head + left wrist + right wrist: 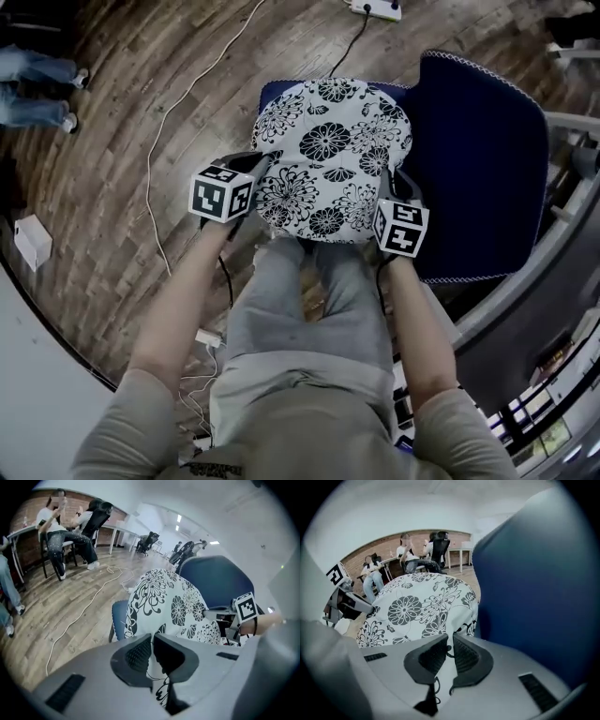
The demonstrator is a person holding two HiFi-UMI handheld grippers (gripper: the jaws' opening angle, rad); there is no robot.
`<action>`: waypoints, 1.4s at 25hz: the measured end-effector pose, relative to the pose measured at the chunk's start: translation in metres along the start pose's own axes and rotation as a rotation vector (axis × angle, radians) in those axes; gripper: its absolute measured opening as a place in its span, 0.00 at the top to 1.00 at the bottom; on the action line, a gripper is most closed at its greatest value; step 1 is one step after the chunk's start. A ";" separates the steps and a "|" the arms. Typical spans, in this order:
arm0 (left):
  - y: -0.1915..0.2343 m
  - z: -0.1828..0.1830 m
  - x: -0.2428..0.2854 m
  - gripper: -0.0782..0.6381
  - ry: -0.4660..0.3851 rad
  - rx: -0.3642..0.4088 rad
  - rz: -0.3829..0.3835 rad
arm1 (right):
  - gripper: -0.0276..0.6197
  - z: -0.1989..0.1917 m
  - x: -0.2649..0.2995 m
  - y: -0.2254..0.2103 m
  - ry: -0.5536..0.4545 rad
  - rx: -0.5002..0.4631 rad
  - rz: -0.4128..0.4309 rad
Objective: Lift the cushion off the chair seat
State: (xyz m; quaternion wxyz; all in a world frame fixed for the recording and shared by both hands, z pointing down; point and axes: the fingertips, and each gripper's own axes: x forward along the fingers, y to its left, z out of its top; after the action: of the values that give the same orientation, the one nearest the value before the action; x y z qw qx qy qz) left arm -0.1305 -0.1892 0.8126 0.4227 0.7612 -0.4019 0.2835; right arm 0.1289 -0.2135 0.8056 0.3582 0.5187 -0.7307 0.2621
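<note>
A white cushion with black flowers (pixel 328 155) lies over the dark blue chair seat (pixel 272 92); the chair's blue backrest (pixel 478 159) stands to its right. My left gripper (pixel 261 169) pinches the cushion's left edge, my right gripper (pixel 396 184) its right edge. In the left gripper view the jaws (pixel 152 653) are closed on a fold of the flowered cushion (pixel 173 606). The right gripper view shows the same: pads (pixel 449 654) pressed on the cushion's fabric (pixel 417 609), the blue backrest (pixel 534 592) close on the right.
A white cable (pixel 178 103) runs over the wooden floor to a power strip (pixel 377 8). A white box (pixel 32 240) sits at the left. People sit at desks (pixel 61 531) in the background. A table edge (pixel 525 272) borders the right.
</note>
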 end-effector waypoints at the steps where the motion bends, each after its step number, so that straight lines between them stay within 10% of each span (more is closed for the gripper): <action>1: -0.005 0.008 -0.007 0.86 -0.020 0.005 0.001 | 0.92 0.007 -0.006 0.000 -0.019 0.006 0.003; 13: -0.097 0.152 -0.212 0.86 -0.345 -0.026 -0.028 | 0.92 0.206 -0.222 0.005 -0.387 -0.097 0.021; 21: -0.174 0.277 -0.336 0.86 -0.598 0.197 -0.020 | 0.92 0.340 -0.364 -0.012 -0.694 -0.159 -0.015; 23: -0.159 0.281 -0.306 0.86 -0.614 0.199 -0.032 | 0.92 0.336 -0.336 -0.018 -0.700 -0.159 -0.016; 27: -0.121 0.131 -0.235 0.86 -0.282 -0.023 -0.035 | 0.92 0.190 -0.262 0.017 -0.322 -0.014 0.109; 35: -0.072 0.135 -0.169 0.86 -0.260 -0.024 -0.064 | 0.92 0.194 -0.197 0.015 -0.322 -0.035 0.059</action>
State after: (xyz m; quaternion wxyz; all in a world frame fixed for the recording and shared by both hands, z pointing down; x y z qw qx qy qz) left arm -0.1439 -0.2207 0.5876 0.3852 0.7988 -0.4320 0.1639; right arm 0.1060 -0.2424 0.5308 0.2377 0.5262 -0.7978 0.1734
